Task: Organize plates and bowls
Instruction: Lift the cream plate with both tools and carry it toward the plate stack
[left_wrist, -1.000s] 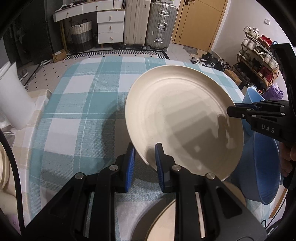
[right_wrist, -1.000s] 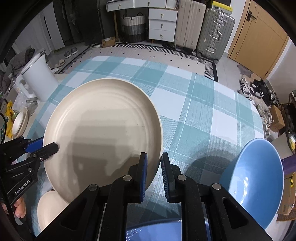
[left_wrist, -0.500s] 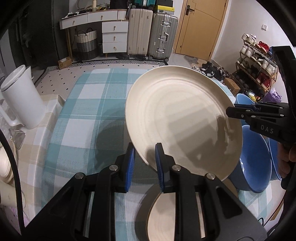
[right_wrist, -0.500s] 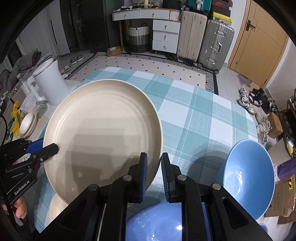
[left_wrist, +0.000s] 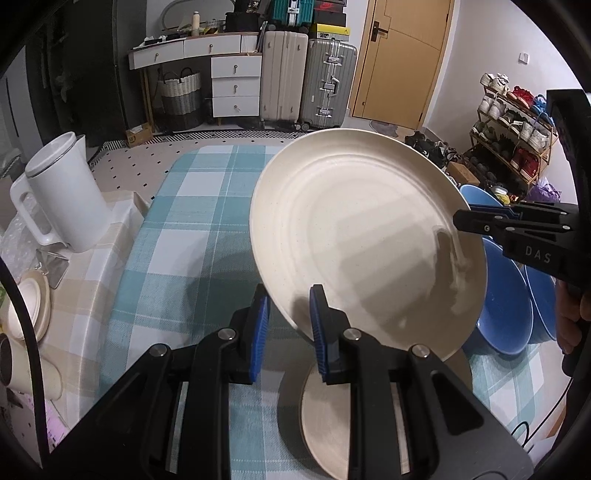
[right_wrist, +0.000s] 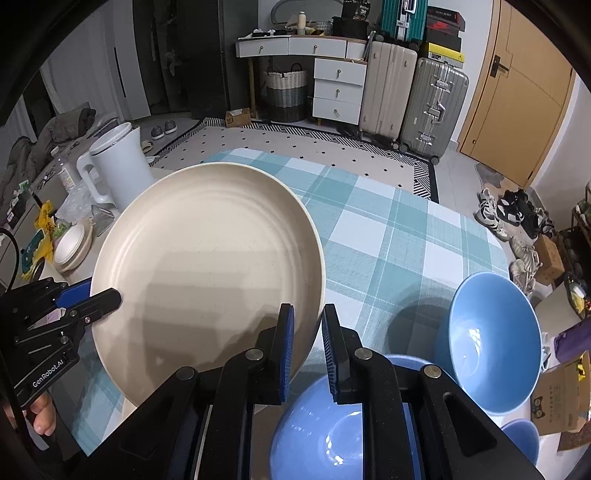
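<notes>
A large cream plate (left_wrist: 362, 236) is held in the air above the checked table, gripped at two rims. My left gripper (left_wrist: 288, 306) is shut on its near-left rim. My right gripper (right_wrist: 307, 325) is shut on the opposite rim; it also shows in the left wrist view (left_wrist: 465, 221). The plate also shows in the right wrist view (right_wrist: 207, 266). A smaller cream plate (left_wrist: 328, 421) lies on the table beneath it. Blue bowls (right_wrist: 487, 339) stand at the table's right; one (right_wrist: 325, 432) is right under my right gripper.
A teal checked tablecloth (left_wrist: 184, 229) covers the table. A white kettle (left_wrist: 62, 192) and small cream dishes (left_wrist: 26, 310) sit on a side surface at left. Suitcases, drawers and a shoe rack stand beyond the table.
Both grippers have lifted the large plate higher above the table. The table looks farther away, and the small plate and blue bowls below have come into view.
</notes>
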